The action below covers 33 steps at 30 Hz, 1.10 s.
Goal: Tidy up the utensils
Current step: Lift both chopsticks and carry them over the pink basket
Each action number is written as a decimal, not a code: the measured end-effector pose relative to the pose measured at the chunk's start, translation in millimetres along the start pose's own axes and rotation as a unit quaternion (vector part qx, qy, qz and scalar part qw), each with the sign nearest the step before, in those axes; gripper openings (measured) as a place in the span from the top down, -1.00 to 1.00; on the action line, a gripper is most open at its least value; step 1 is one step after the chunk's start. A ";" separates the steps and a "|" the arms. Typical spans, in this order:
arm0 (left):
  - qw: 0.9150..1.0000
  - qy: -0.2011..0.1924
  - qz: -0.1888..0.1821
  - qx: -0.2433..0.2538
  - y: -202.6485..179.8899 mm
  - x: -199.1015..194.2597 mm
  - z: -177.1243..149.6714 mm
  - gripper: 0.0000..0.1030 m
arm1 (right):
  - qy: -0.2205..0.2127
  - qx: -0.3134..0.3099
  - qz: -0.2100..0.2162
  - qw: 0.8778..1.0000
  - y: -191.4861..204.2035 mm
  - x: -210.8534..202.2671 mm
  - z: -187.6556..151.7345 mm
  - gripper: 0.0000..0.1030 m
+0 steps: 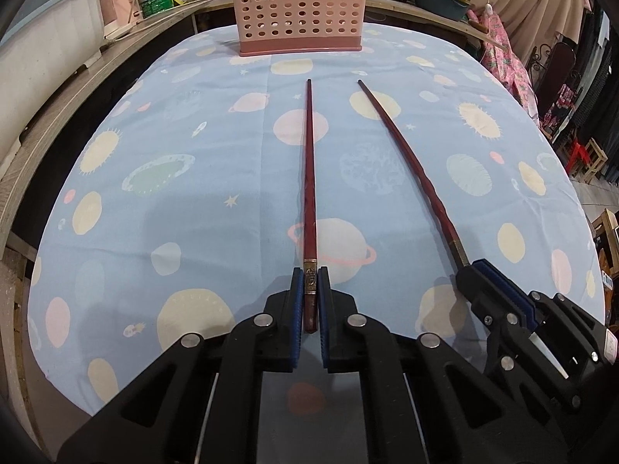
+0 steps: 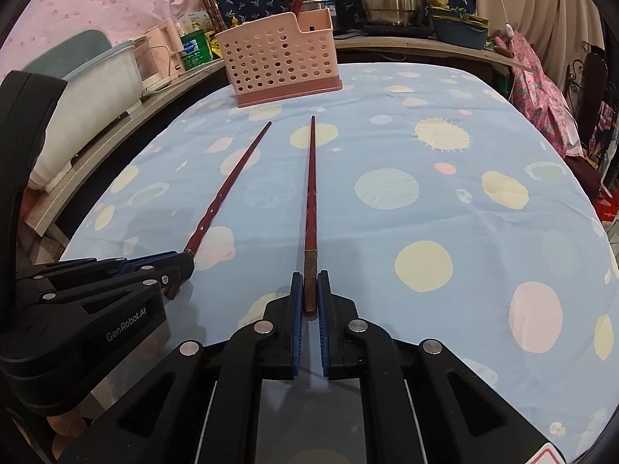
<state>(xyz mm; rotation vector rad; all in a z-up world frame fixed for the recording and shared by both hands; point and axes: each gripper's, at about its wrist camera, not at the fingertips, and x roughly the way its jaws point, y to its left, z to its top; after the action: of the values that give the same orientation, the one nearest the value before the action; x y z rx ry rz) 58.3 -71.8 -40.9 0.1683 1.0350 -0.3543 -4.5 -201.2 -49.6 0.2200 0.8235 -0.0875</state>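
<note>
- Left gripper [image 1: 309, 282]: angled steeply down toward the table, jaws closed narrow on the thick banded end of the left chopstick [image 1: 309, 178]; blue pads [image 1: 297, 301] press on both sides.
- Right gripper [image 2: 309, 286]: tilted down alongside, just beside the left one, jaws clamped on the butt of the right chopstick [image 2: 310, 193].
- Both chopsticks extend forward over the blue planet-print tablecloth [image 1: 193, 193], tips apart, pointing at the holder.
- Pink perforated utensil holder [image 1: 298, 11]: upright at the table's far edge, well apart from the chopstick tips.
</note>
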 end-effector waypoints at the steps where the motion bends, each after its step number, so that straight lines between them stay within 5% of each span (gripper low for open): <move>1: 1.000 0.000 0.001 0.001 0.1 -1.5 -0.1 0.87 | -0.003 0.000 -0.001 1.000 0.7 -1.8 1.7 0.86; 19: 0.999 -0.035 -0.013 -0.011 5.4 -38.7 17.3 0.87 | -0.036 -0.003 -0.002 0.999 12.8 -22.9 21.5 0.86; 33: 0.991 -0.121 -0.043 -0.030 10.1 -103.5 70.5 0.87 | -0.098 0.001 0.015 0.995 8.8 -66.0 82.3 0.86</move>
<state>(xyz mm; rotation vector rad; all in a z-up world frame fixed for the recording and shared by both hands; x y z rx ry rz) 71.4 -62.2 83.7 0.0245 0.8129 -0.4115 11.2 -211.9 54.6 0.2232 0.6251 -0.0798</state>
